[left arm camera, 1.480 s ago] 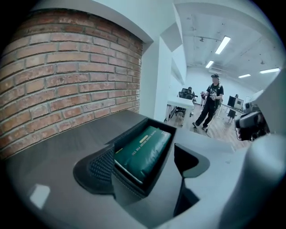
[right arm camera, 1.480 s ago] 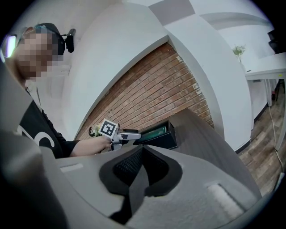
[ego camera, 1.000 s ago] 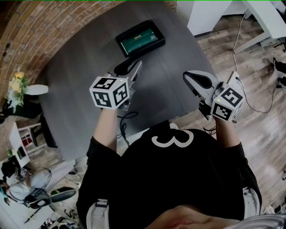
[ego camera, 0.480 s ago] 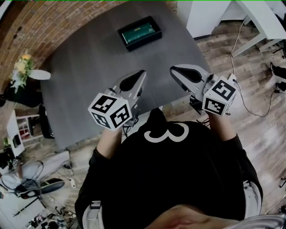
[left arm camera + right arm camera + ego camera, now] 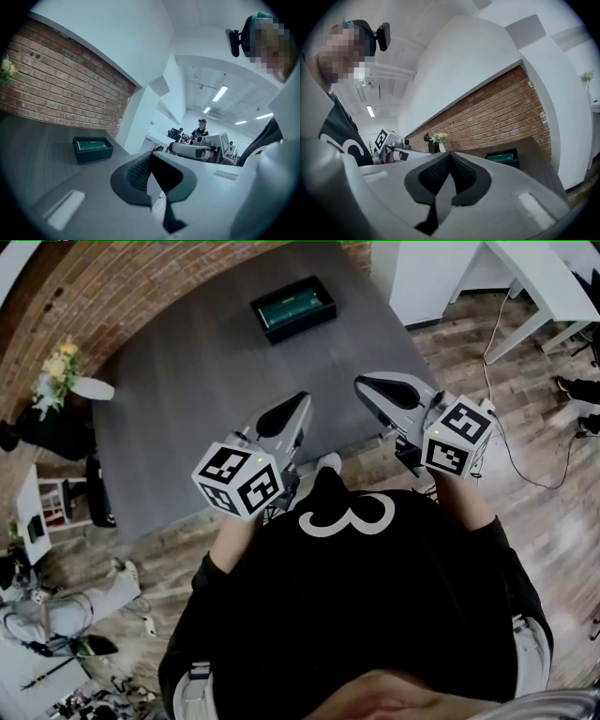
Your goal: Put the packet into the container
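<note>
A black container (image 5: 293, 308) stands at the far side of the grey table (image 5: 187, 409), with a green packet (image 5: 292, 306) lying flat inside it. Both grippers hang close to the person's body, above the table's near edge and well short of the container. My left gripper (image 5: 302, 399) is shut with nothing in it. My right gripper (image 5: 361, 382) is shut and empty too. In the left gripper view the container (image 5: 93, 149) sits far ahead of the closed jaws, the packet (image 5: 92, 144) showing green in it. The right gripper view has the container (image 5: 505, 158) at the right.
A brick wall (image 5: 112, 296) curves behind the table. A vase of flowers (image 5: 58, 376) stands at the left. White desks (image 5: 553, 277) and a cable (image 5: 511, 437) on the wooden floor lie to the right. Clutter covers the floor at lower left. A person (image 5: 201, 129) stands far off.
Both grippers have drawn back from the table toward the person's body. The container with the packet now lies farther from them.
</note>
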The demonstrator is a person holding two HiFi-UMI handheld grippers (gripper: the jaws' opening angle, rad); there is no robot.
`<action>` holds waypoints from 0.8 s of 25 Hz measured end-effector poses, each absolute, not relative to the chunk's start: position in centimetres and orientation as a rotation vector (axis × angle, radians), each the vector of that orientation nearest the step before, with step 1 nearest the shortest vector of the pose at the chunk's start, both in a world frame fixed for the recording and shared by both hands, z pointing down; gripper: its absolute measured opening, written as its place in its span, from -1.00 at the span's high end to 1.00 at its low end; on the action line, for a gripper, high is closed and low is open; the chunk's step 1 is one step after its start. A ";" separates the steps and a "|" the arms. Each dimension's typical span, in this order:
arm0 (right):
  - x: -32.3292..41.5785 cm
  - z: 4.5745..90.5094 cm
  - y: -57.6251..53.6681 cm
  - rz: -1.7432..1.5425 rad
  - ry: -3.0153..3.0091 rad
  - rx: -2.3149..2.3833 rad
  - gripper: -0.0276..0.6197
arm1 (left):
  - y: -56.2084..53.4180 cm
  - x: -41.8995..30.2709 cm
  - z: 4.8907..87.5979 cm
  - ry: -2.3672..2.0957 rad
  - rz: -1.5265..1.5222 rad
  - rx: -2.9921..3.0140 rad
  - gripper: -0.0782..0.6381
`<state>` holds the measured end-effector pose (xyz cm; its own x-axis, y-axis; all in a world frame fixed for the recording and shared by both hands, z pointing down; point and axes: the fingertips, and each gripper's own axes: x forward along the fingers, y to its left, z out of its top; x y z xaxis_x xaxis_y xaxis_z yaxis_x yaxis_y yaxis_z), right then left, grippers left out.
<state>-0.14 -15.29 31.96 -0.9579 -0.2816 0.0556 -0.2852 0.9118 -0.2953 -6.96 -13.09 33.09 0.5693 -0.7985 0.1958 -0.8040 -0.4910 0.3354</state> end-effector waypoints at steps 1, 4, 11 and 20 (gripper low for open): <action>-0.1 31.9 -15.0 0.478 -3.063 0.449 0.91 | -12.9 -6.9 33.0 -1.302 0.017 2.417 0.75; 0.1 31.8 -14.1 0.453 -3.060 0.432 0.91 | -12.4 -6.6 32.9 -1.316 0.009 2.416 0.75; 0.3 31.2 -12.9 0.410 -3.051 0.395 0.91 | -11.7 -6.1 32.2 -1.372 0.044 2.437 0.75; 1.0 30.9 -12.4 0.398 -3.071 0.420 0.91 | -11.1 -5.5 31.8 -1.367 0.045 2.469 0.75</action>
